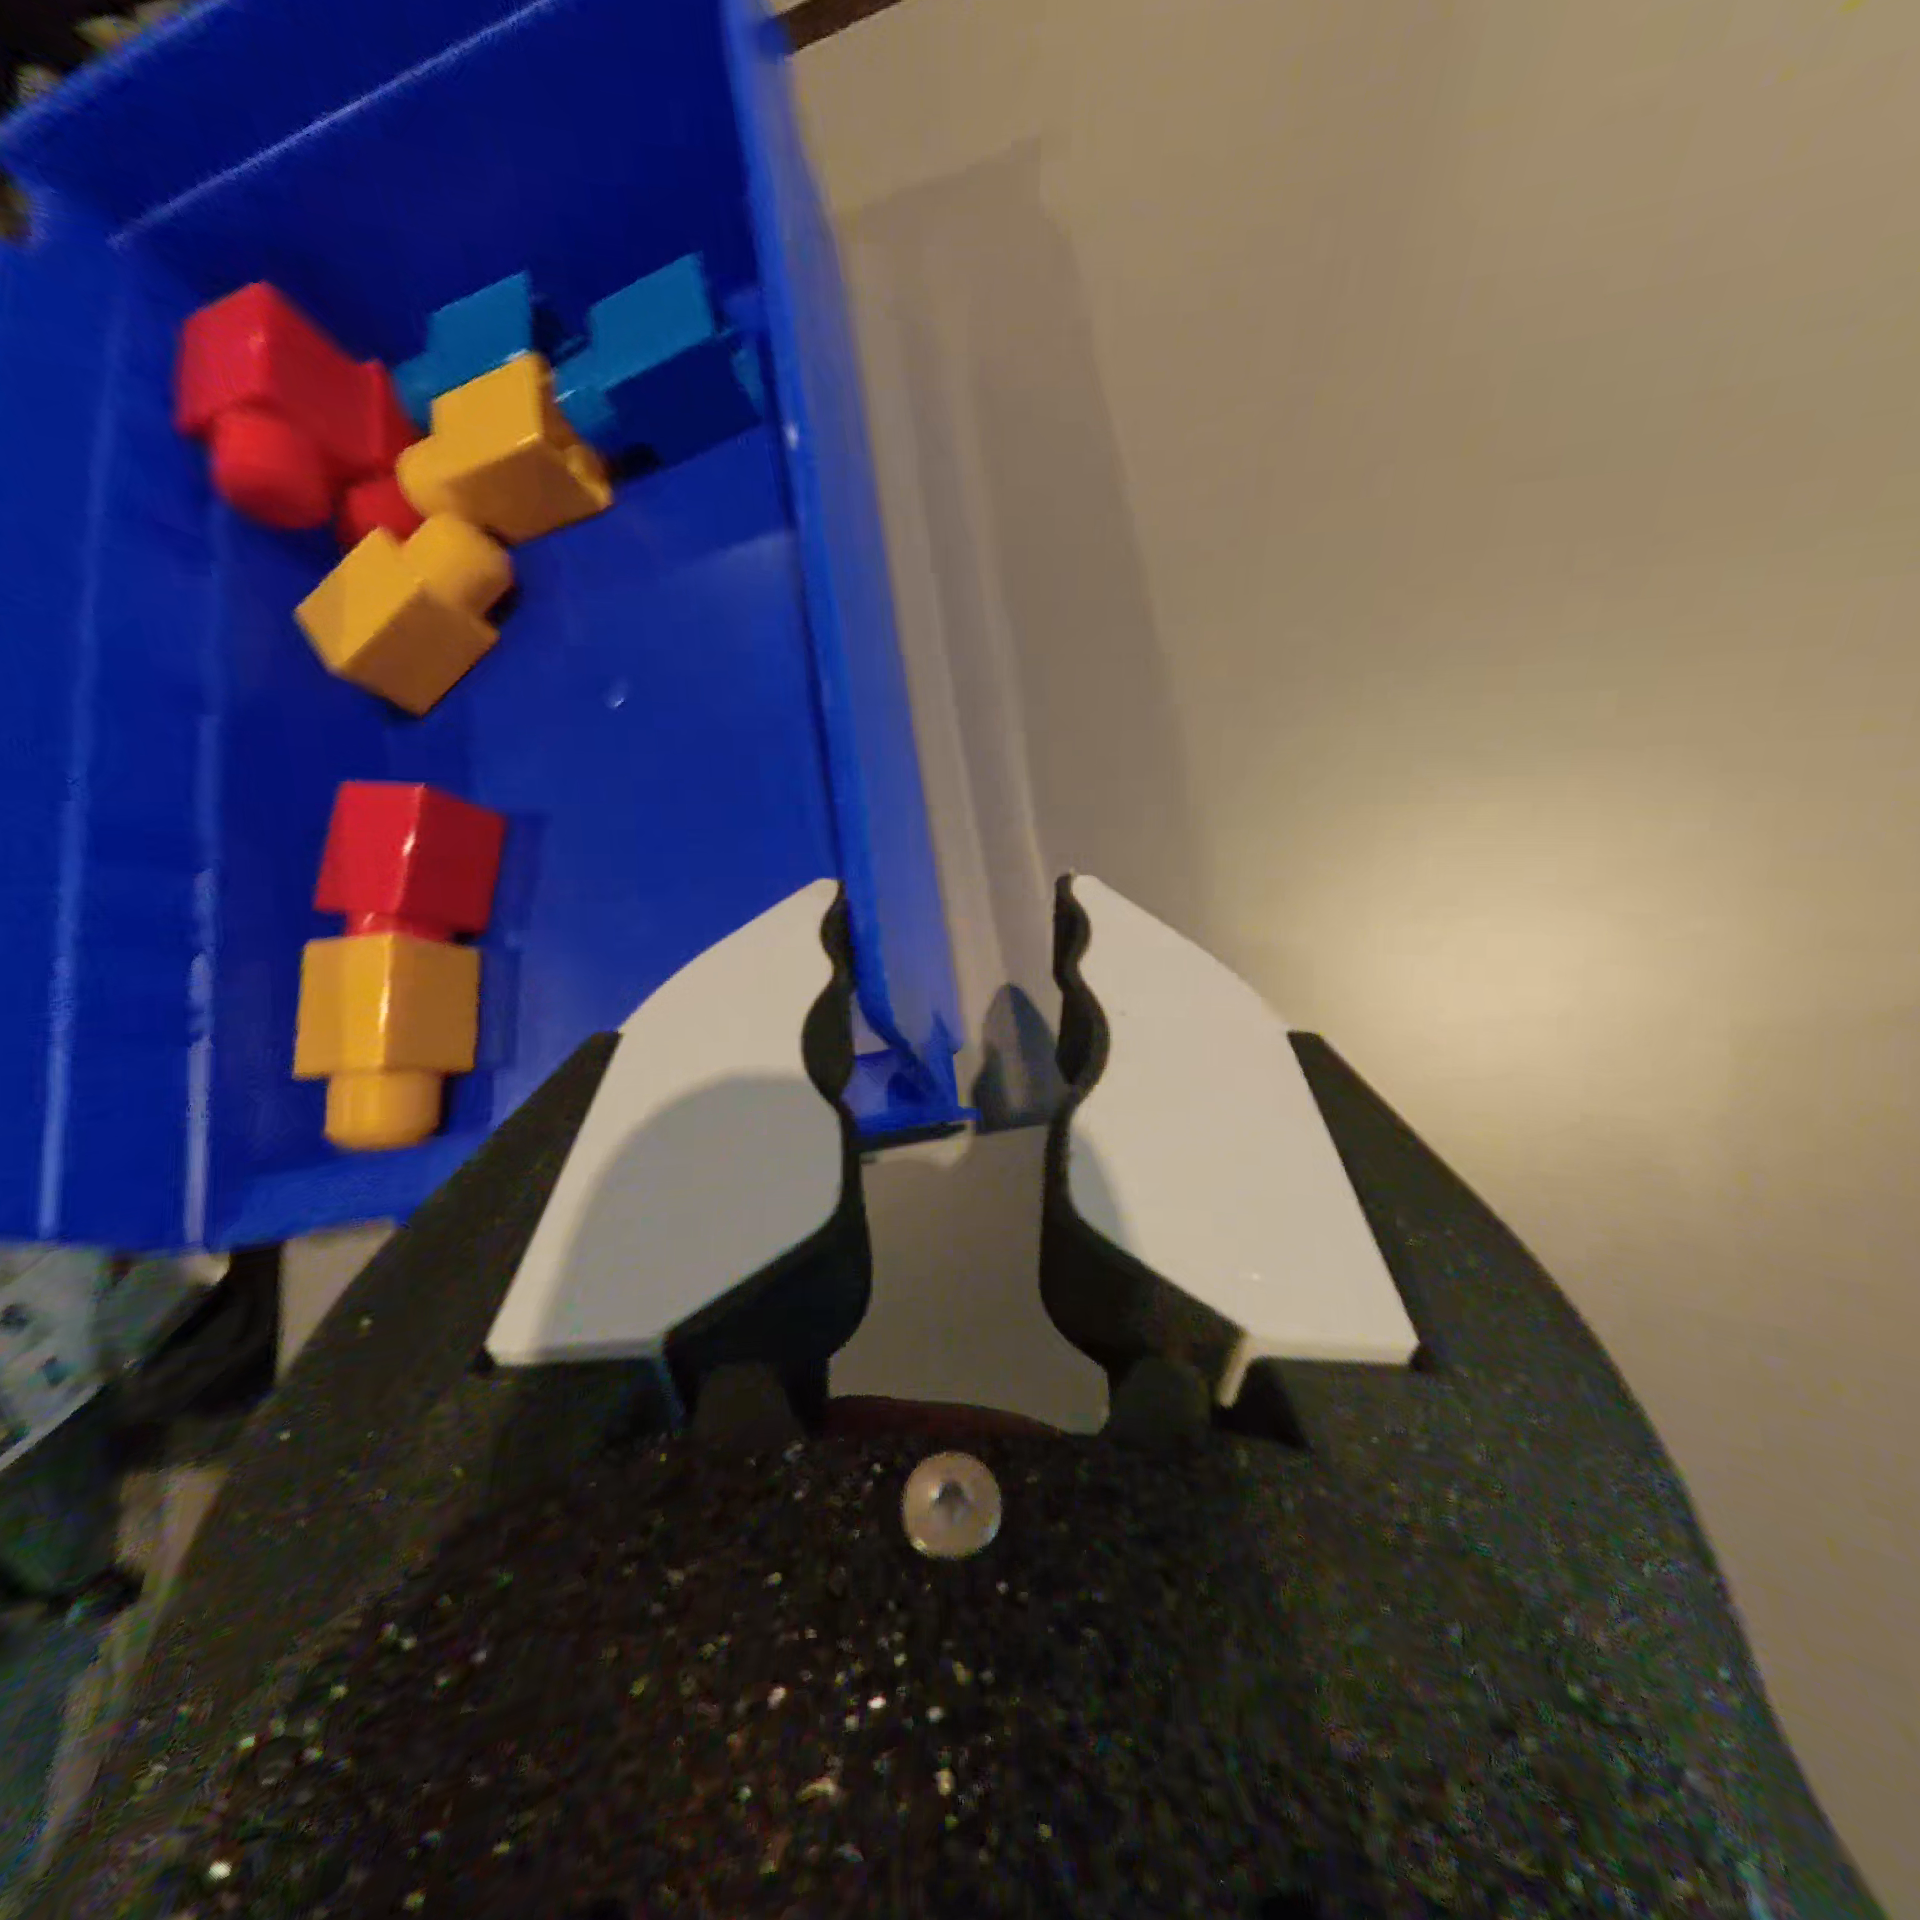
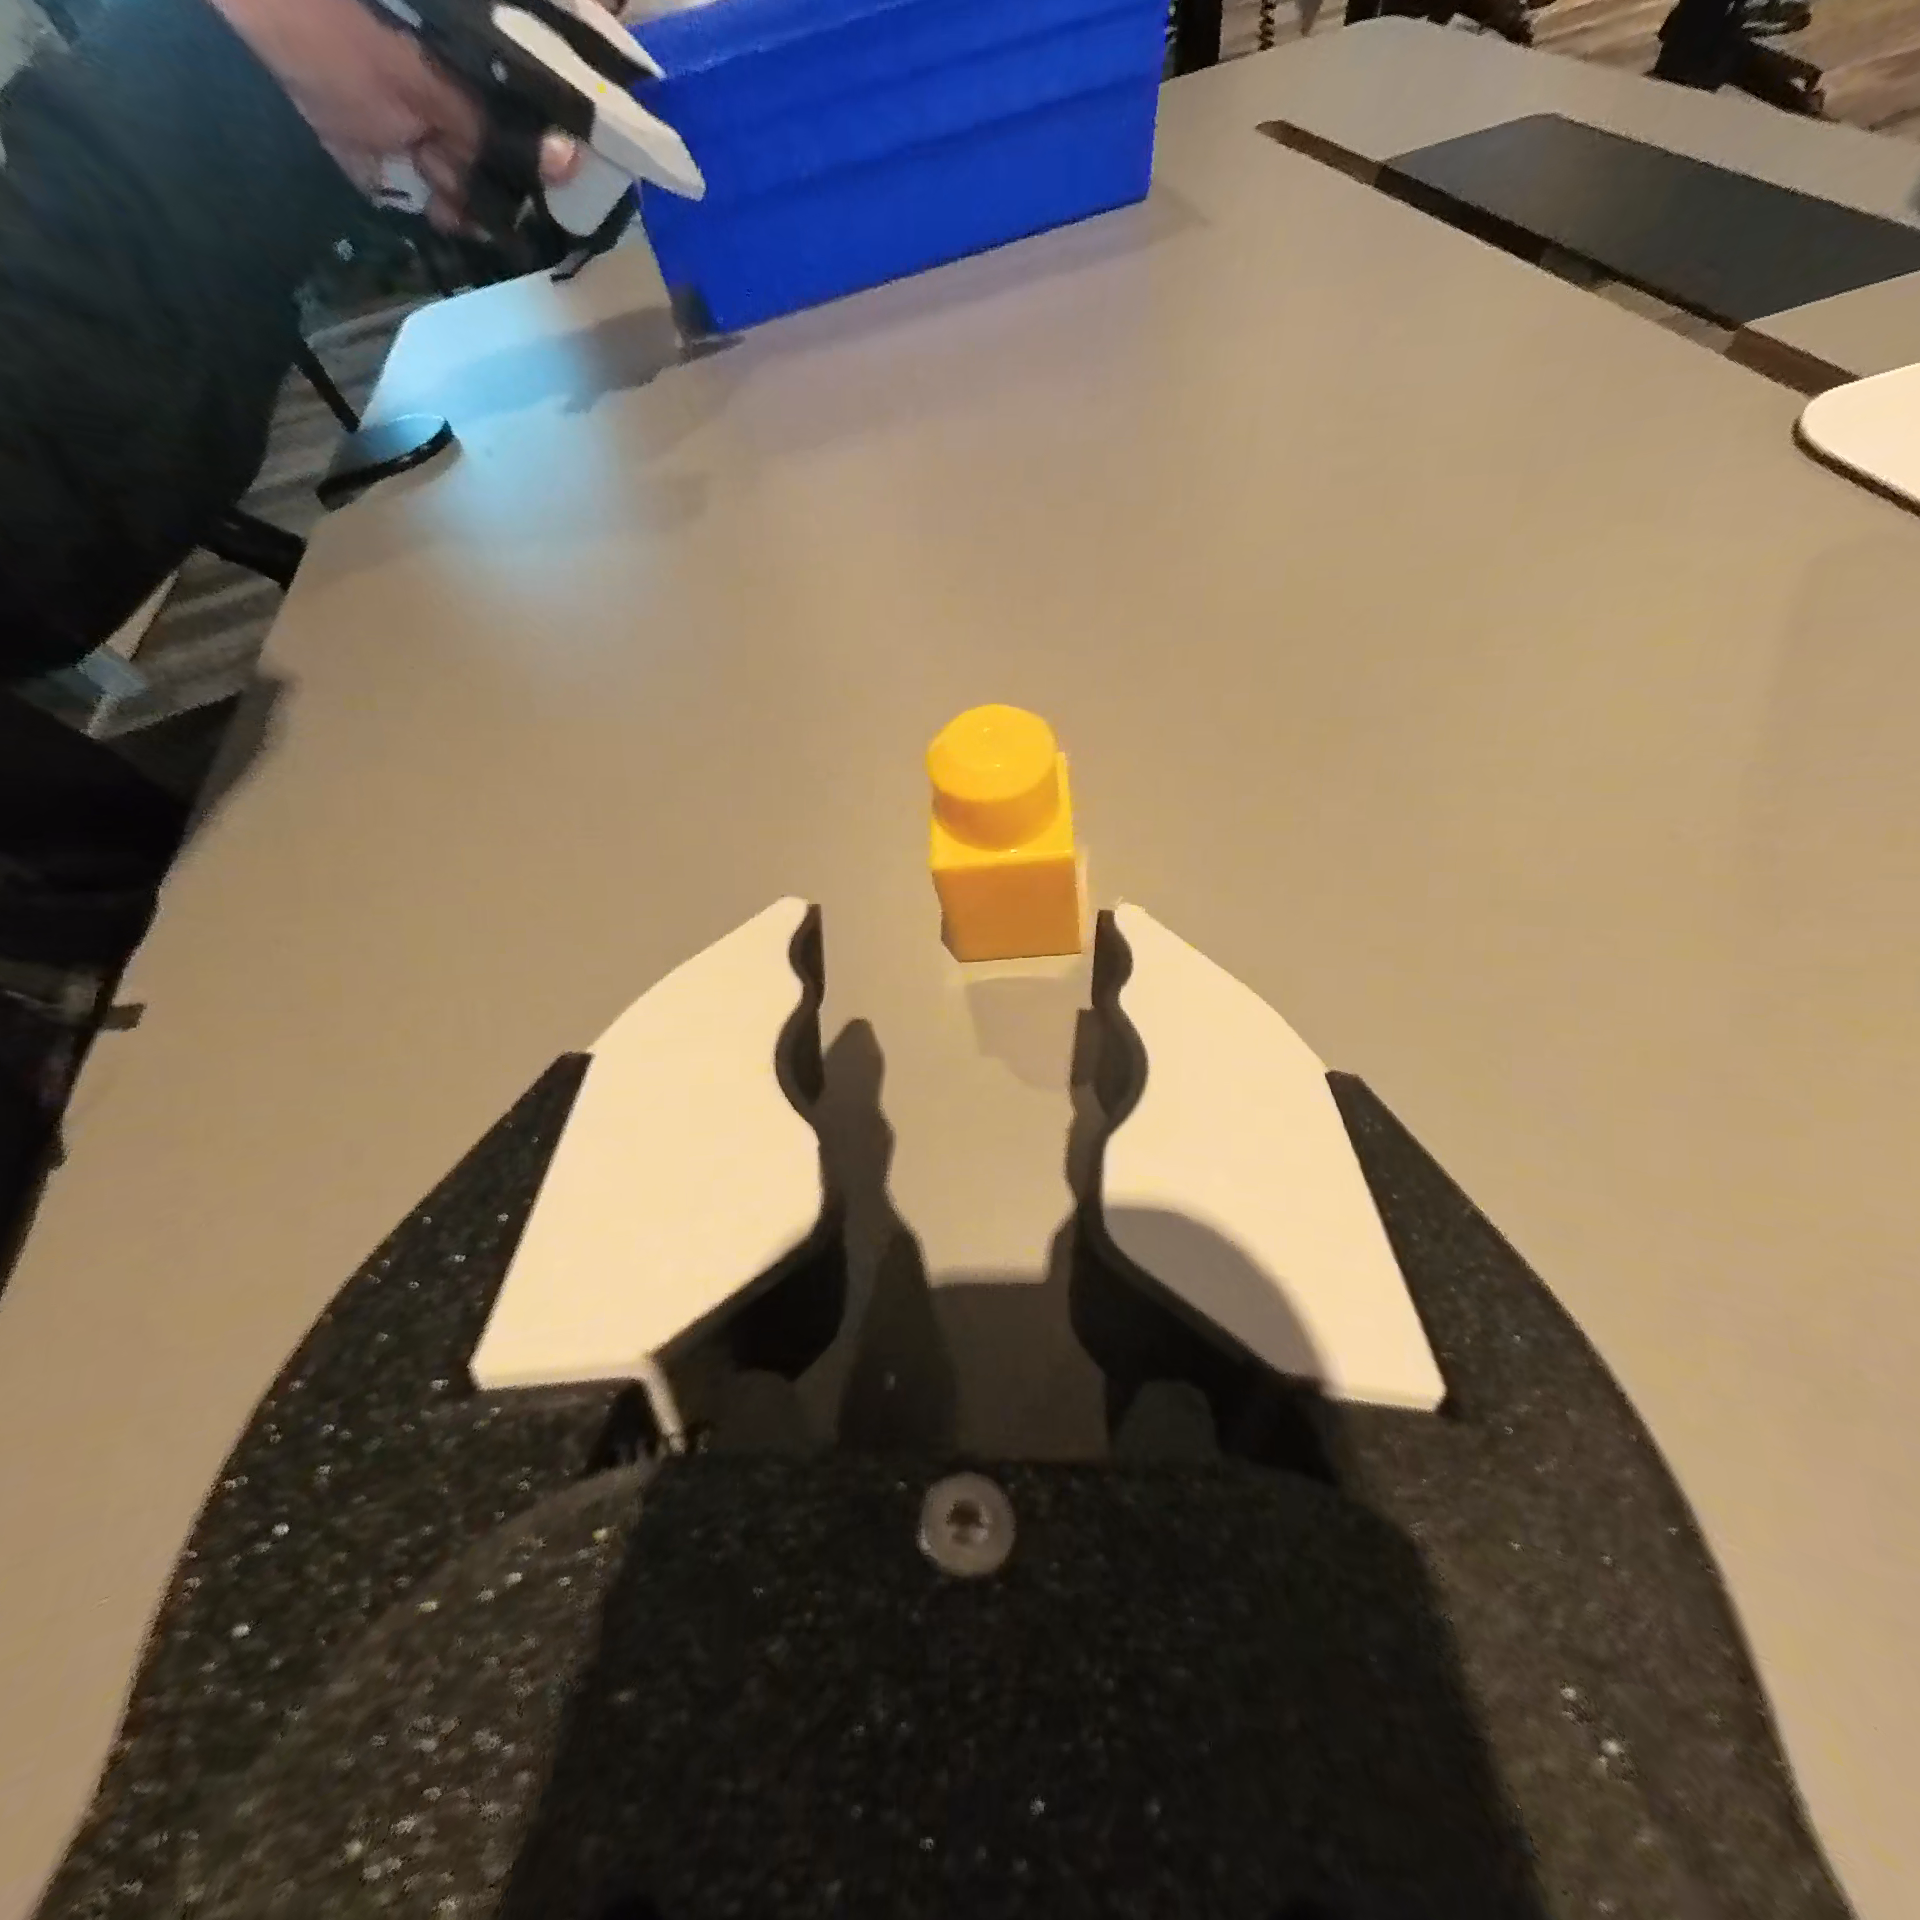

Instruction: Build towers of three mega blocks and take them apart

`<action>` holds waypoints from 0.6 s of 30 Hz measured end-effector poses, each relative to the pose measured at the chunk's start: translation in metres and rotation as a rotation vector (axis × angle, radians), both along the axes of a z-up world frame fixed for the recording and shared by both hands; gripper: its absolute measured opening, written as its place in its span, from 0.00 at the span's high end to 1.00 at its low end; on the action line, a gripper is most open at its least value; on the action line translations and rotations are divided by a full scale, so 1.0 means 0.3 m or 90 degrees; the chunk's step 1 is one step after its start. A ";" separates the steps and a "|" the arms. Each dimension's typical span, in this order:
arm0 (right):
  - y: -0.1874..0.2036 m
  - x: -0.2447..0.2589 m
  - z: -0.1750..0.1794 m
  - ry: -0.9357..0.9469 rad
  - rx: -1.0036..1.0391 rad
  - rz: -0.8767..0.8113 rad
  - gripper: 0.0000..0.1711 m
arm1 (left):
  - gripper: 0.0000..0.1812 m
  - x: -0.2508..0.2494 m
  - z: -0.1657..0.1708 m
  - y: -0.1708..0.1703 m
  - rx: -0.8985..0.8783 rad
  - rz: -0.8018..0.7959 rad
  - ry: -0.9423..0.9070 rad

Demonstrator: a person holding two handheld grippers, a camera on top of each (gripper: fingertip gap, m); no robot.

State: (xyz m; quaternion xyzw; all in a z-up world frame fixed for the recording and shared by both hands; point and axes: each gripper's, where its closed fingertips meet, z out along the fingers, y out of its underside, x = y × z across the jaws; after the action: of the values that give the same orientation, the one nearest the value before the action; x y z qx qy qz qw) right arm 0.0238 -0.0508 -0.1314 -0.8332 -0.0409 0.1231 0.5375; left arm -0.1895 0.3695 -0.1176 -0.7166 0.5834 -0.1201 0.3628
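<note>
Your right gripper (image 2: 956,930) has its fingers spread wide and holds nothing. Just past the tips, a lone yellow block (image 2: 1003,847) stands upright on the grey surface (image 2: 1351,644), stud up, nearer the right finger than the left. It looks like the base of a tower, with two more blocks to go on. Leave it there and keep this gripper low and ready to pinch its square body when the next block is pressed on, so it does not skid.

Farther off, toward the far left corner of the surface, your left gripper (image 1: 951,904) hangs above the near corner of the blue bin (image 1: 623,727), fingers parted and empty, straddling the rim. Shift it left, clear of the wall, before you drop in.

Inside the bin, the nearest pick is a red block joined to a yellow one (image 1: 390,961); that pair would have to be split first, I think. Beyond it lie loose yellow blocks (image 1: 410,613), red blocks (image 1: 275,400) and blue blocks (image 1: 644,353) at the far end. A loose yellow one seems simplest: close on its flat sides, not the stud.
</note>
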 end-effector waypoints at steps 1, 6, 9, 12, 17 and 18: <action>0.000 0.004 0.003 0.007 0.003 -0.004 0.71 | 0.82 0.010 0.000 -0.023 -0.012 -0.021 -0.003; -0.004 0.019 0.015 0.032 0.018 -0.017 0.72 | 0.79 0.014 0.079 0.005 -0.002 -0.026 -0.051; -0.003 0.024 0.018 0.044 0.020 -0.019 0.72 | 0.76 0.033 0.167 0.087 0.023 -0.023 -0.094; -0.001 0.022 0.014 0.055 0.013 -0.013 0.72 | 0.74 0.082 0.198 0.178 0.020 -0.053 -0.072; -0.002 0.017 0.011 0.051 0.008 -0.009 0.73 | 0.70 0.265 0.163 0.341 0.020 -0.176 -0.008; -0.002 0.016 0.009 0.052 0.006 -0.008 0.73 | 0.70 0.305 0.130 0.368 0.029 -0.218 0.035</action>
State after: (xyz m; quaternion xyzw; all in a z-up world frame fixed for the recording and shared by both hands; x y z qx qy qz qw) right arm 0.0286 -0.0514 -0.1287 -0.8253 -0.0140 0.1533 0.5433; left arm -0.0980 0.4799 -0.0786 -0.6012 0.7093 -0.1471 0.3374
